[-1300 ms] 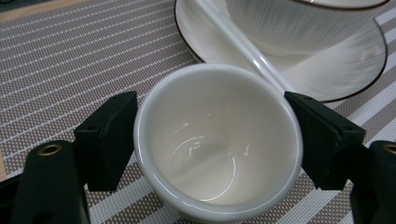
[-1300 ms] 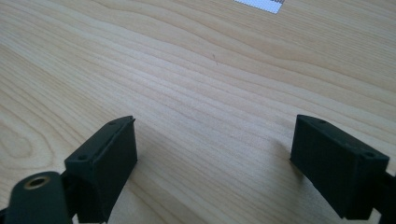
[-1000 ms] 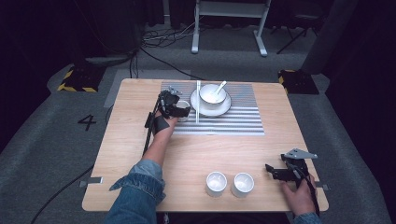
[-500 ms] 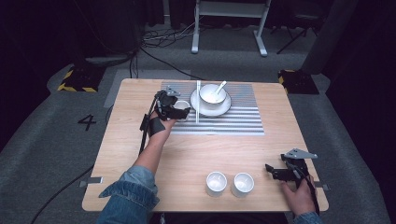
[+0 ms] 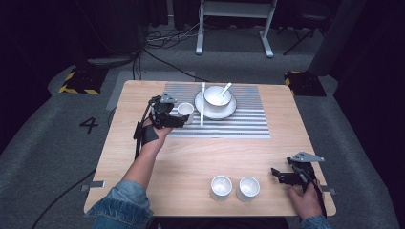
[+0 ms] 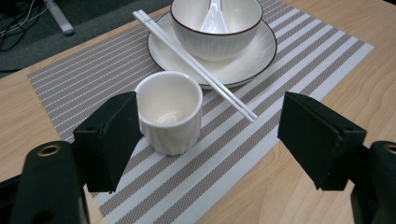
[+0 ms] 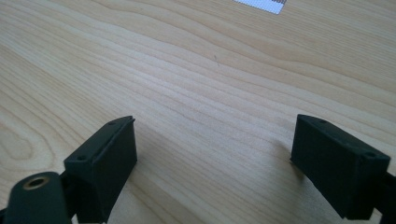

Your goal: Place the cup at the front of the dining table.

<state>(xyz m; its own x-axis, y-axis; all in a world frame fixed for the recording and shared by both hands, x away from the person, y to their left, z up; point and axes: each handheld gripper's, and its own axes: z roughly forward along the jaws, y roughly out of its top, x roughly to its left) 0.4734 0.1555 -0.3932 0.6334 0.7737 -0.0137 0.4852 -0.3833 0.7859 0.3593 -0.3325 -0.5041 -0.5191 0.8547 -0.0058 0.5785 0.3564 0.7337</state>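
- Nearest the person, two small white cups point(image 5: 235, 187) stand side by side near the front edge of the wooden surface point(image 5: 191, 157), just apart from each other.
- To their right, the right claw point(image 5: 282, 175) rests low over bare wood, held by a hand point(image 5: 303, 202); in the right gripper view its jaws stand wide apart with nothing between them.
- Farther in, the left claw point(image 5: 184, 118) reaches the left part of a striped placemat point(image 6: 196, 154), its jaws spread wide.
- A third white cup point(image 6: 169, 112) stands upright on the placemat between those jaws, right beside the left jaw and well clear of the other.
- Just behind the cup, white chopsticks point(image 6: 196, 65) lie with their far ends on the rim of a plate point(image 6: 252, 58).
- On the plate sits a bowl point(image 6: 224, 32) holding a white spoon point(image 6: 215, 14).
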